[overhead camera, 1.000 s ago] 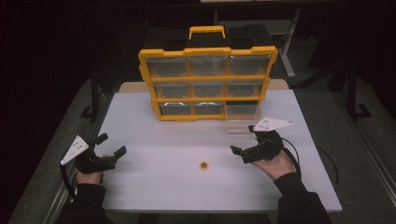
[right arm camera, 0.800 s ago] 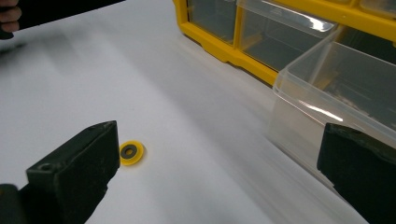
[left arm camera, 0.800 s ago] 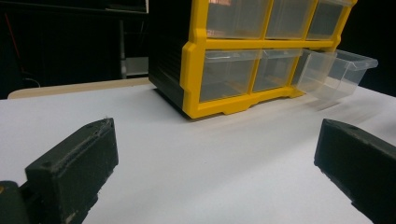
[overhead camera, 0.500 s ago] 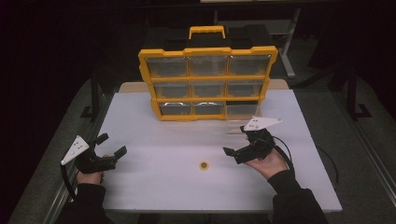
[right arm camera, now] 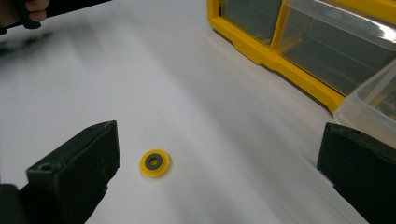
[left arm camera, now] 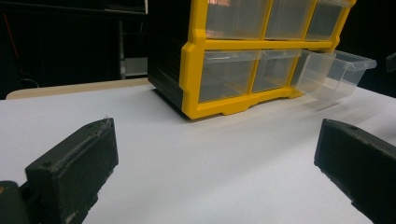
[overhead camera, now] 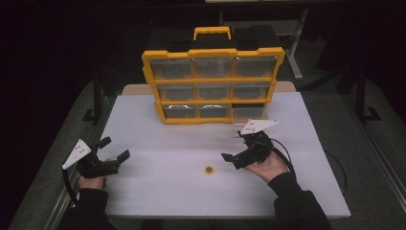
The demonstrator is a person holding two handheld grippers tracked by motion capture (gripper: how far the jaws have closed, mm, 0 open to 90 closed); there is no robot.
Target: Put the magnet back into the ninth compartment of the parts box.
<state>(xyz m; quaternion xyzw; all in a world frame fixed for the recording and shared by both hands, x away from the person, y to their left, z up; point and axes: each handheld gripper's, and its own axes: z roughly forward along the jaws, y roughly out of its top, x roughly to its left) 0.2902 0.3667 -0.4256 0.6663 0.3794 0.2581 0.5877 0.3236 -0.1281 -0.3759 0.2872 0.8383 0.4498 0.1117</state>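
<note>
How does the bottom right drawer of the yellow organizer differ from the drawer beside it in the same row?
The bottom right drawer is pulled out of the yellow organizer and tilts downward; the bottom middle drawer sits pushed in, flush with the frame. The pulled-out drawer shows its open top and side walls; the middle drawer shows its front face. Both are clear plastic and look alike in size.

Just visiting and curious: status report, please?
Both grippers open: right gripper beside yellow washer, left gripper idle. Bottom-right drawer pulled out. Nothing in the way.
</note>
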